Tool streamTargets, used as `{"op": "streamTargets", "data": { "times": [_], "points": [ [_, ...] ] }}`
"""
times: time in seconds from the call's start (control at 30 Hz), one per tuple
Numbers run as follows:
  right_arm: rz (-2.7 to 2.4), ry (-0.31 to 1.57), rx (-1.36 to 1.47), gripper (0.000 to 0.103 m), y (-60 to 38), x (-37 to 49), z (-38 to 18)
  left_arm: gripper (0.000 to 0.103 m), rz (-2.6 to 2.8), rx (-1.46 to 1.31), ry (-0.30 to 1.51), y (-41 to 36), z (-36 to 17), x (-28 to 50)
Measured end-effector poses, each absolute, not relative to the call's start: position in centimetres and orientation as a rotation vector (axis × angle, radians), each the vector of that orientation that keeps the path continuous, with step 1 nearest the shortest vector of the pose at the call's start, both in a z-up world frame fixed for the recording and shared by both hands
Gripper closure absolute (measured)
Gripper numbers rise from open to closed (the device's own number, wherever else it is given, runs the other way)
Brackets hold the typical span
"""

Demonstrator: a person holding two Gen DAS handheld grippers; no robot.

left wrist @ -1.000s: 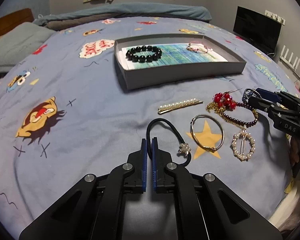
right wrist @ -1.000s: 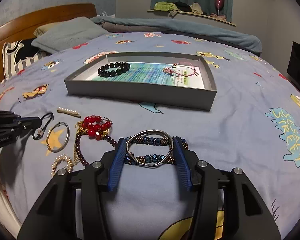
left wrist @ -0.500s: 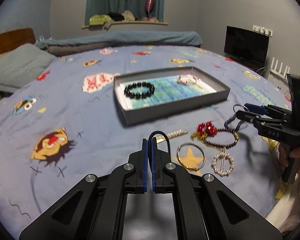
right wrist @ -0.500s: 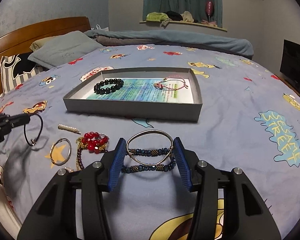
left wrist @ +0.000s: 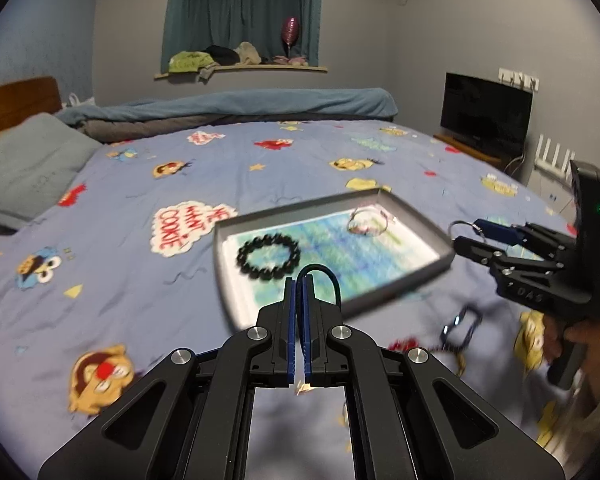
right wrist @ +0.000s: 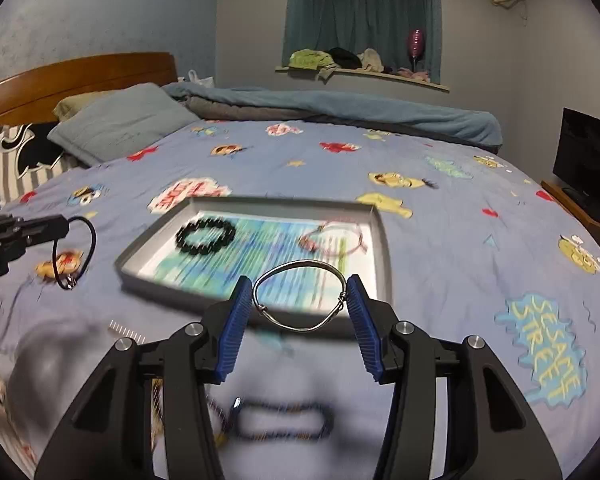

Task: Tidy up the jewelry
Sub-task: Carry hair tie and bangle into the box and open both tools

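Observation:
My left gripper point(left wrist: 299, 280) is shut on a black hair tie point(left wrist: 324, 272) and holds it in the air near the grey tray point(left wrist: 416, 216). From the right wrist view the tie point(right wrist: 74, 254) hangs from its tips. My right gripper point(right wrist: 298, 300) is shut on a silver wire bangle point(right wrist: 300, 300), lifted in front of the tray point(right wrist: 382, 240). The tray holds a black bead bracelet point(right wrist: 205, 236) and a thin pink bracelet point(right wrist: 334, 236). A dark blue bead bracelet point(right wrist: 284, 420) lies on the bed below my right gripper.
More jewelry lies on the blue cartoon bedsheet near the front edge: a pearl hair clip point(right wrist: 126, 332) and a red bead piece point(left wrist: 406, 346), blurred. Pillows point(right wrist: 120, 124) and a folded duvet are at the far side. A TV point(left wrist: 486, 118) stands to the right.
Both grippers have risen off the bed and moved toward the tray. The hair tie and the silver bangle went up with them; the blue bead bracelet stayed on the sheet.

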State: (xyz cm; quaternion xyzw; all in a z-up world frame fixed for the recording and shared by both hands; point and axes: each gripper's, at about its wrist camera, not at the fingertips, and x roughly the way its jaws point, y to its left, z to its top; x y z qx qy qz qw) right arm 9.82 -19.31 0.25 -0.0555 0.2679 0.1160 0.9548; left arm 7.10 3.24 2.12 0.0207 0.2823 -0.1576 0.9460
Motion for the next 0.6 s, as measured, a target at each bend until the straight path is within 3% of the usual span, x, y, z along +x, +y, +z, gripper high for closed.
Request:
{"op": "streamTargets", "data": {
  "times": [0.6],
  "points": [
    [0.226, 0.633, -0.110, 0.054, -19.2, 22.3, -1.7, 0.099, -0.440, 0.043, 0.766, -2.4, -2.3, 22.9]
  ]
}}
